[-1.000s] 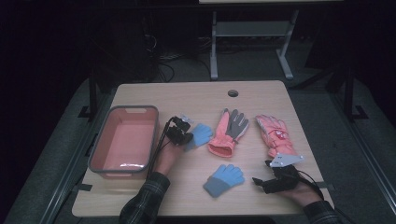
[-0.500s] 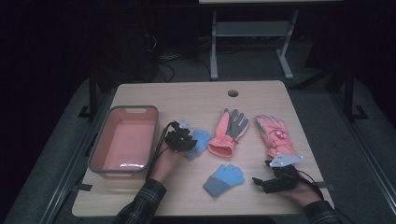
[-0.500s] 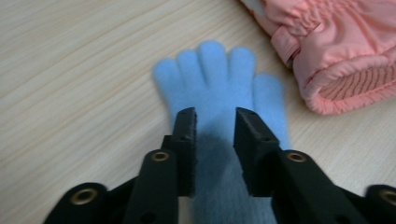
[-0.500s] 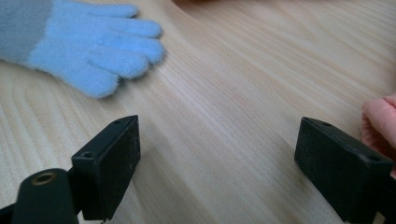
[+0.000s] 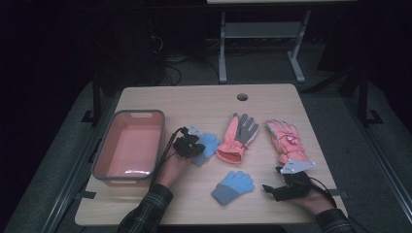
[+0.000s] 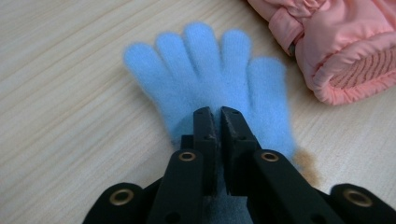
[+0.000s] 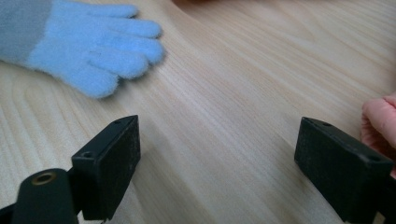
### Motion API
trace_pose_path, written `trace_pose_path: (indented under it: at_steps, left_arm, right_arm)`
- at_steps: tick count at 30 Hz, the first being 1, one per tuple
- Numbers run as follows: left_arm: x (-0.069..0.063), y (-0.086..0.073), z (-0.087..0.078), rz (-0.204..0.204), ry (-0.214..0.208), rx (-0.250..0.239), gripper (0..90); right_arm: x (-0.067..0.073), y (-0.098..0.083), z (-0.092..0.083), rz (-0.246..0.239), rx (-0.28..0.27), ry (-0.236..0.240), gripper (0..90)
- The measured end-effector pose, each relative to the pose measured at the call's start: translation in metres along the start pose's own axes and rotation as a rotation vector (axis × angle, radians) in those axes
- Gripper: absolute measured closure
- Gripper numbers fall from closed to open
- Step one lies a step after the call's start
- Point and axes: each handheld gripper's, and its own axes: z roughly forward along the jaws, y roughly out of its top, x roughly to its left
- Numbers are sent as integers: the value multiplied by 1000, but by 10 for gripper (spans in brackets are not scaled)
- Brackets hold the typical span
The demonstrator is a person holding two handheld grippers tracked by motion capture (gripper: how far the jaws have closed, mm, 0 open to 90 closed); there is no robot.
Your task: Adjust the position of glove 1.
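Since a second ago the left gripper [image 6: 218,122] has slid onto the blue glove [image 6: 210,79] beside the empty pink bin [image 5: 130,145] and just pinched its cuff, while the right gripper [image 7: 217,163] idles wide; all four gloves remain unbinned.

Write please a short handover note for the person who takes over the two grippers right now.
Left gripper: fingers have just been closing and are now pinched on the blue glove at its palm, beside the pink bin; glove is on the table, not lifted.
Right gripper: open, holding nothing, near the table's front right edge.
Second blue glove lies in front, between the hands. Pink-and-grey glove and pink glove lie farther back.
Done: first glove gripped. The bin has no glove in it.
Left, probably: lift this glove into the bin, then the others.
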Motion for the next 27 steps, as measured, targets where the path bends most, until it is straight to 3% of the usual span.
trace_pose_path:
  at_steps: [4,10,20,21,27]
  left_arm:
    - [4,-2,-3,-38,-10,-24,880]
    - [3,-5,-12,-58,-36,-14,883]
    - [-26,-20,-35,-59,-49,26,883]
    - [-31,-24,-38,-78,-73,19,883]
    - [-51,-33,-44,-70,-131,22,882]
  right_arm:
    - [0,0,0,4,1,0,138]
    - [0,0,0,3,1,0,138]
    - [0,0,0,-1,0,0,138]
    - [0,0,0,0,-1,-1,138]
    - [0,0,0,3,0,-3,137]
